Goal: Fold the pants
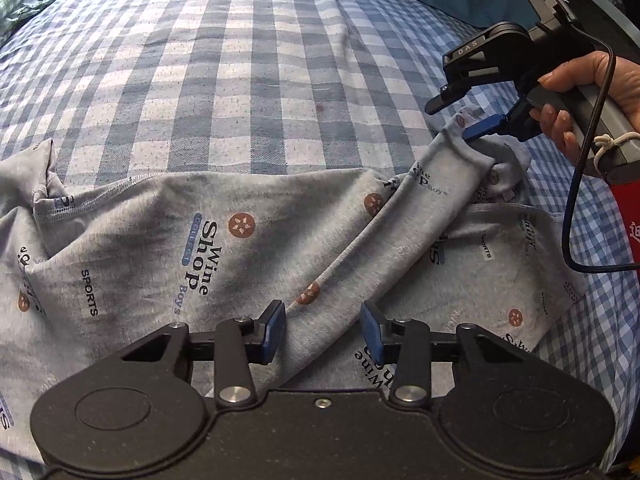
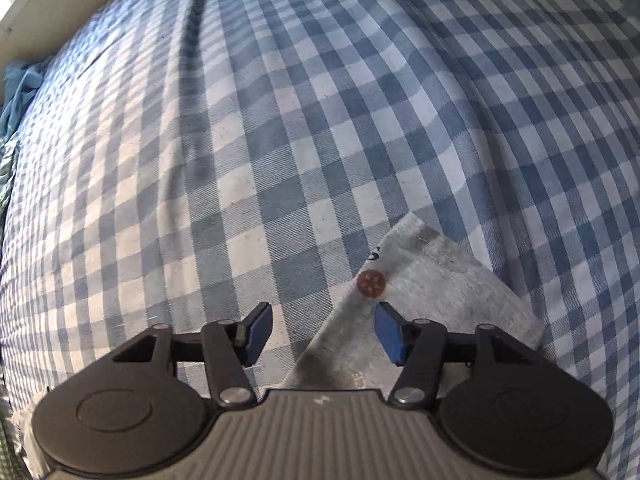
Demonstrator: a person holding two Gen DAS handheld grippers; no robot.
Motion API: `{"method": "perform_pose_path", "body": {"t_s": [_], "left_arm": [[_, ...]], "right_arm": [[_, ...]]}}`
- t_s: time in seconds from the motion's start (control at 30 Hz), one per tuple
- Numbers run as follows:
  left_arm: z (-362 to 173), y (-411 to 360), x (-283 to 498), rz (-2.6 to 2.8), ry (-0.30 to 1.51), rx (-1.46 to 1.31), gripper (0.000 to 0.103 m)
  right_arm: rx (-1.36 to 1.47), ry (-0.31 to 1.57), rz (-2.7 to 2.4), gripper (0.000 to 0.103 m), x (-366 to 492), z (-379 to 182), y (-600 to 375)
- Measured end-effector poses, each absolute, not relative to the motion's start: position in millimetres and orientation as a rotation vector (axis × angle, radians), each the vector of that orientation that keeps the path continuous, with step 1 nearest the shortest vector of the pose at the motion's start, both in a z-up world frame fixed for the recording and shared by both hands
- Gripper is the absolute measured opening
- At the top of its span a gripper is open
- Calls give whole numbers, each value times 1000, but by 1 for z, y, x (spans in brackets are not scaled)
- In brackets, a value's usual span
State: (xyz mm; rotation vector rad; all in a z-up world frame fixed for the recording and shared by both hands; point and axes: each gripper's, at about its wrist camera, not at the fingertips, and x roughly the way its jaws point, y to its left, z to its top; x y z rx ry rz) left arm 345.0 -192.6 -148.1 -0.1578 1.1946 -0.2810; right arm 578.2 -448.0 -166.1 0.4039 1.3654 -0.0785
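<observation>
Pants point(image 1: 132, 240) on checked bedsheet point(image 1: 240, 80)

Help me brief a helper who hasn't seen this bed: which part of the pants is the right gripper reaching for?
On the blue checked bedsheet lie grey printed pants. One leg crosses diagonally over the rest toward the right gripper. Its hemmed cuff is the end lying between that gripper's open fingers.

Left claw point(image 1: 323, 332) and right claw point(image 2: 322, 332) both part-open, angled down.
</observation>
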Motion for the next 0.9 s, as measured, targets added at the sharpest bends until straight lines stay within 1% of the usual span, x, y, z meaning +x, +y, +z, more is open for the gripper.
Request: {"method": "perform_pose_path", "body": {"t_s": [0.07,0.1,0.13,0.17,0.2,0.23,0.27,0.3,0.33,0.37,0.4,0.43,0.47,0.63,0.73,0.9], "left_arm": [[-148,-192,347,-264,1196,-157,43],[-148,-192,348,-255,1191,-155,43],[-147,-192,349,-250,1188,-147,43],[-147,-193,350,-252,1186,-137,43],[-147,-194,351,-258,1188,-123,43],[-148,-196,351,-268,1193,-111,43],[-149,-197,352,-279,1204,-98,43],[-151,-199,353,-289,1215,-81,35],[-152,-199,353,-297,1220,-64,20],[-152,-200,353,-299,1225,-49,13],[-152,-199,353,-304,1225,-41,9],[-151,-197,352,-311,1219,-48,2],[-151,-195,351,-319,1214,-63,0],[-144,-193,347,-317,1180,-37,0],[-135,-195,341,-325,1138,-5,0],[-114,-201,317,-370,1043,80,0]], "right_arm": [[416,1358,-106,52,578,-169,-450],[414,1355,-117,47,578,-169,-451],[406,1353,-127,39,575,-168,-450],[391,1352,-136,34,572,-167,-450],[385,1351,-145,24,570,-167,-450],[394,1347,-147,18,569,-168,-452],[419,1339,-145,17,566,-169,-456],[437,1333,-144,12,564,-170,-459],[457,1326,-140,6,561,-169,-462],[478,1316,-130,5,557,-170,-466],[488,1305,-121,3,552,-170,-471],[489,1292,-113,2,549,-168,-473],[489,1270,-96,2,545,-164,-475],[492,1167,-24,1,523,-142,-482],[495,1090,21,1,507,-119,-490],[520,910,87,1,445,-77,-514]]}}
